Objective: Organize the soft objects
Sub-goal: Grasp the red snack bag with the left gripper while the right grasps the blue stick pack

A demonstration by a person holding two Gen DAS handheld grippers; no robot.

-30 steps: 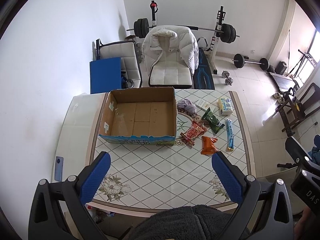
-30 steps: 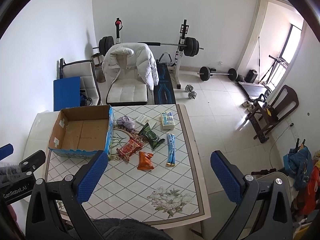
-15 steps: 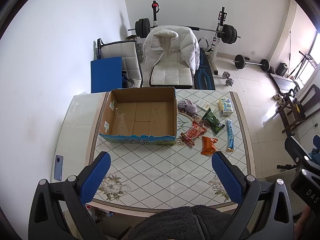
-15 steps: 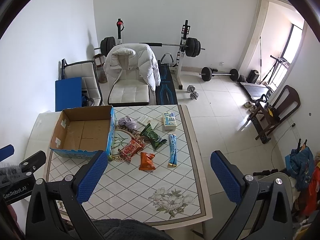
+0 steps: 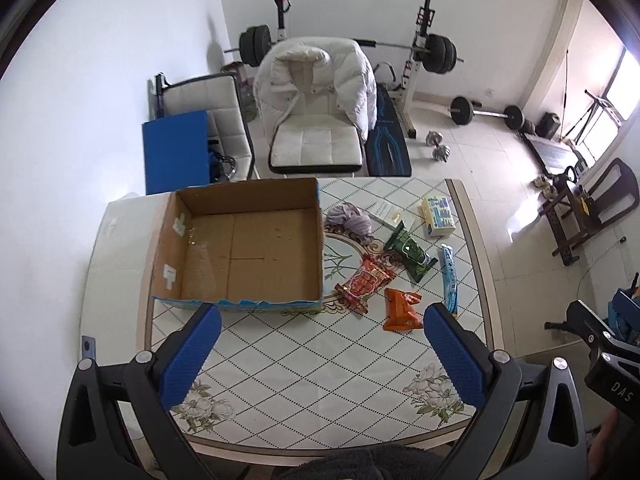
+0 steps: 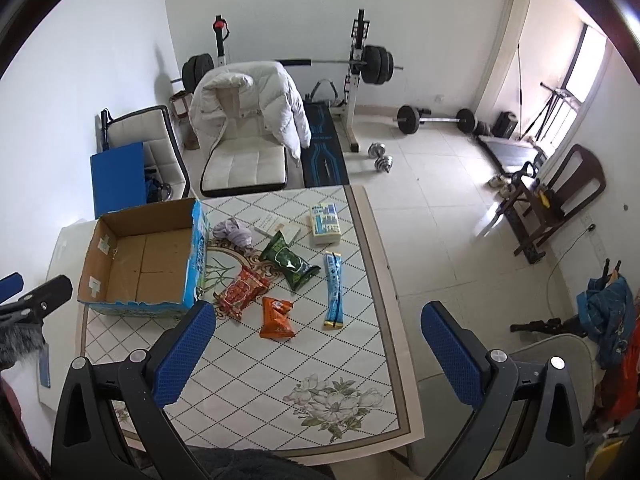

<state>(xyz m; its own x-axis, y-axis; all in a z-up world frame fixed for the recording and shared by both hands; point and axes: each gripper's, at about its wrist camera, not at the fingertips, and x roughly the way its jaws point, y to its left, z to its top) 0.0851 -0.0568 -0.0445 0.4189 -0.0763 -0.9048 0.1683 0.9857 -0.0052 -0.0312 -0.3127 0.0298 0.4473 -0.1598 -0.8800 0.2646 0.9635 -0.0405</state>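
The bench (image 5: 304, 364) is a rectangular top with a glossy diamond-grid pattern, printed flowers at its near corners and a tan border along its edges. On its far left part sits an open cardboard box (image 5: 248, 248), plain brown and bare inside, with blue print on its outer walls and white tape patches on the left wall.

The soft things lie on the right half of the bench, just beside the box's right wall and outside it. Near the far edge is a crumpled lilac cloth (image 5: 349, 218), with a flat white card (image 5: 390, 215) and a blocky tissue pack (image 5: 438, 216) beside it toward the right edge. Closer in lies a crinkly dark green packet (image 5: 409, 254), touching the card at its far end. A red foil packet (image 5: 366, 282) lies just off the box's near right corner, and a small orange packet (image 5: 402, 310) sits near it. A long thin blue sachet (image 5: 449, 276) runs along the right edge.

The left gripper (image 5: 320, 356) and the right gripper (image 6: 316, 354) both hover above the near edge, jaws spread wide and holding nothing, their pads (image 5: 192, 356) ribbed blue rubber on black arms.
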